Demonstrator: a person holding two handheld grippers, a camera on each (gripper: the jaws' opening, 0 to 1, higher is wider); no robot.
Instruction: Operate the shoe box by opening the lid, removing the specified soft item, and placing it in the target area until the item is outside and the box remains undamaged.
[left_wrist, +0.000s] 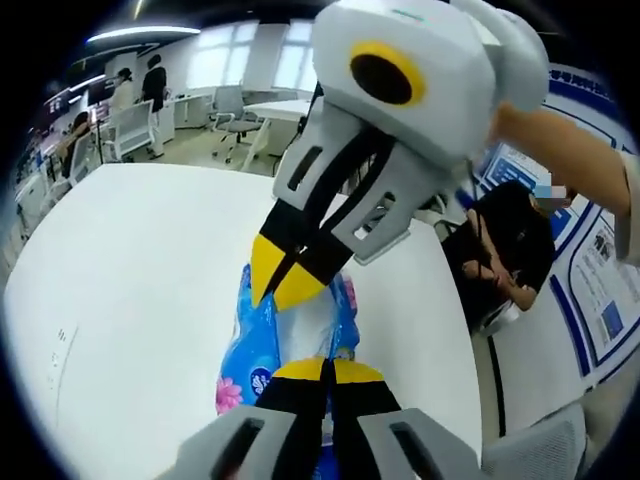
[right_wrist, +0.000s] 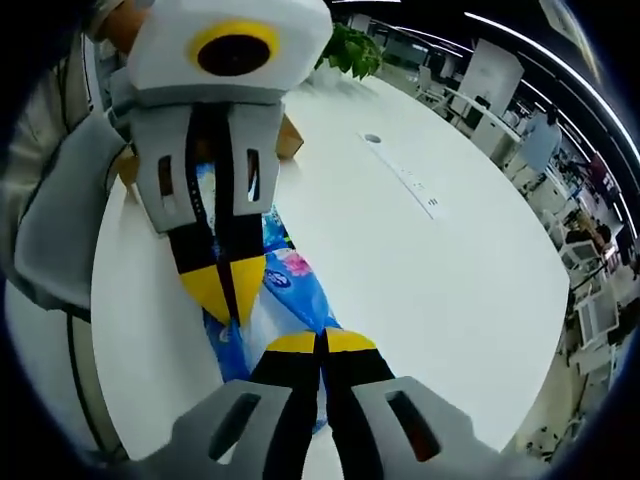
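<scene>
Since both ends get pinched, the blue soft pack (left_wrist: 262, 345) stays stretched above the white table (left_wrist: 130, 280), left gripper (left_wrist: 325, 368) and right gripper (right_wrist: 320, 340) each clamped narrow on it, probably so it doesn't sag while it's carried clear of the cardboard box (right_wrist: 289, 140).

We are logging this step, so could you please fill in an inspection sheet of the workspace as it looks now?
Surface: white table, mostly bare.
Job's things: blue soft pack with pink flowers lies on the table, stretched between both grippers; a brown box shows partly behind the left gripper, lid state hidden.
Clutter: nothing seen.
Grippers: left gripper shut on the soft pack; right gripper shut on its other end.
Cables: nothing seen; a recessed socket strip sits in the table.
Surroundings: open office with chairs, a green plant, wall posters, and people standing and seated.
</scene>
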